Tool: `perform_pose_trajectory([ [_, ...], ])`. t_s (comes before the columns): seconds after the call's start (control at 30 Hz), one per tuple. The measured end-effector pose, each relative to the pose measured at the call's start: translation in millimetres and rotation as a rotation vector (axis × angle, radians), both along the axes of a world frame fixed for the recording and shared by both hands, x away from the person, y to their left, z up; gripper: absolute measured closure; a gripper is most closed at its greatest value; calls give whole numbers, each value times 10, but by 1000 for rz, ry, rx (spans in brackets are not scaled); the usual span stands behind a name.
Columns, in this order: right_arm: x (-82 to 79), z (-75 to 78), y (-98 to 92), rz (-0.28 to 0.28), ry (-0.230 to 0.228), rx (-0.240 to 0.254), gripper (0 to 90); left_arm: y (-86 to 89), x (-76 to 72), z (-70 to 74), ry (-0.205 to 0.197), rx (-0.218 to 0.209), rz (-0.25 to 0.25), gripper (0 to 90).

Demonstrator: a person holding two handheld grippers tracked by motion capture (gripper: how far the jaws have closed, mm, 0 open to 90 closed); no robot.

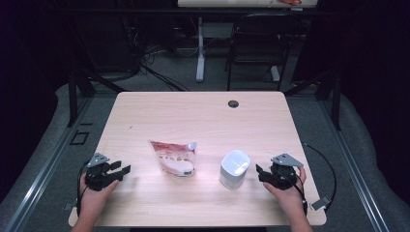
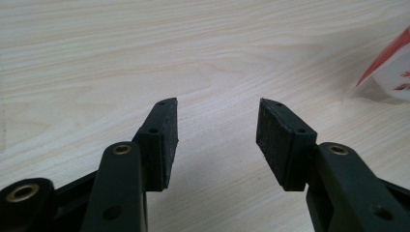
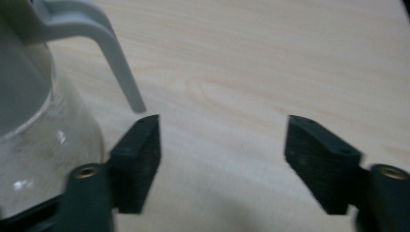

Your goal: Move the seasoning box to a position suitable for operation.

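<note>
The right gripper (image 1: 261,173) rests near the table's (image 1: 203,116) front edge with its jaws spread and nothing between them, just beside a white-lidded container (image 1: 234,169) (its lower body is clear glass, with a pale curved handle (image 3: 104,46)). The left gripper (image 1: 123,170) is likewise released and bare. Farther in, between them, lies a red-and-white pouch (image 1: 174,158) with a small spout cap.
</note>
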State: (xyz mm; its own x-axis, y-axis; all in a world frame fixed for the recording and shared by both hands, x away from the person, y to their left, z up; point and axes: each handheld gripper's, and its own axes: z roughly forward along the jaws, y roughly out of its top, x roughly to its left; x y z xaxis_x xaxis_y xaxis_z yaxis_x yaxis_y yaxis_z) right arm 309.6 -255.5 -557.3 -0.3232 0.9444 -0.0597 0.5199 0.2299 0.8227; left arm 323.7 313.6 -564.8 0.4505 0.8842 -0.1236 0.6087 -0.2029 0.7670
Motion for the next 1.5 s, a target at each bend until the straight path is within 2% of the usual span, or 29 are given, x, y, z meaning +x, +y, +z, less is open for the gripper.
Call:
perform_pose_trajectory([
  [0.03, 17, -1, -8, 3, -19, -2, 396, 2, -5, 1, -4, 3, 1, 502],
  [0.07, 43, -1, -32, 23, -28, 31, 473, 3, -10, 2, -5, 6, 2, 500],
  [0.13, 79, -6, -68, 80, -2, 118, 557, -2, -23, 3, -7, 12, 3, 496],
  [0.17, 88, -8, -73, 96, 25, 133, 573, 0, -27, 9, -2, 18, -2, 496],
  [0.2, 93, -17, -68, 104, 32, 138, 572, -7, -34, 1, -15, 16, 1, 496],
  [0.23, 97, -24, -53, 116, 25, 119, 571, -9, -40, 0, -16, 21, -1, 495],
  [0.27, 110, -12, -22, 130, 16, 90, 564, -16, -67, 2, -25, 50, -2, 489],
  [0.33, 117, 2, -9, 143, 21, 95, 578, -19, -78, 1, -27, 54, 2, 485],
  [0.37, 126, 25, 23, 169, 19, 107, 585, -13, -84, 3, -24, 59, -1, 481],
  [0.4, 124, 41, 45, 172, 8, 87, 610, -10, -95, 1, -23, 53, 2, 480],
  [0.43, 124, 41, 45, 172, 8, 87, 610, -7, -102, 1, -21, 55, 3, 480],
  [0.47, 124, 60, 58, 197, -9, 106, 661, -7, -111, -2, -20, 53, 5, 477],
  [0.5, 124, 60, 58, 197, -9, 106, 661, -6, -117, -1, -20, 54, 3, 477],
  [0.53, 163, 51, 37, 245, 23, 156, 706, -8, -124, 0, -24, 57, 3, 477],
  [0.8, 237, -2, 27, 260, 19, 161, 696, -23, -139, 1, -24, 71, 1, 477],
  [0.87, 237, -5, 28, 275, 33, 165, 674, -17, -133, -4, -23, 70, 3, 477],
  [0.9, 227, -8, 34, 301, 46, 162, 673, -16, -133, -6, -22, 71, 6, 477],
  [0.93, 215, -4, 42, 308, 46, 142, 670, -13, -135, -6, -21, 70, 9, 477],
  [1.1, 236, -18, 89, 315, 23, 165, 646, -11, -138, -9, -21, 70, 9, 476],
  [1.17, 256, -21, 114, 313, 30, 153, 648, -14, -140, -11, -21, 69, 5, 477],
  [1.23, 272, -13, 125, 322, 18, 139, 651, -18, -144, -13, -23, 71, 3, 477],
  [1.27, 282, -12, 133, 324, 9, 147, 657, -18, -147, -13, -22, 72, 2, 477],
  [1.4, 330, -9, 147, 344, 27, 160, 737, -14, -151, -13, -21, 75, 1, 477],
  [1.43, 334, -5, 162, 356, 39, 144, 780, -11, -154, -13, -21, 75, 1, 477],
  [1.5, 332, -5, 171, 356, 37, 145, 784, -9, -155, -13, -22, 75, 5, 477],
])
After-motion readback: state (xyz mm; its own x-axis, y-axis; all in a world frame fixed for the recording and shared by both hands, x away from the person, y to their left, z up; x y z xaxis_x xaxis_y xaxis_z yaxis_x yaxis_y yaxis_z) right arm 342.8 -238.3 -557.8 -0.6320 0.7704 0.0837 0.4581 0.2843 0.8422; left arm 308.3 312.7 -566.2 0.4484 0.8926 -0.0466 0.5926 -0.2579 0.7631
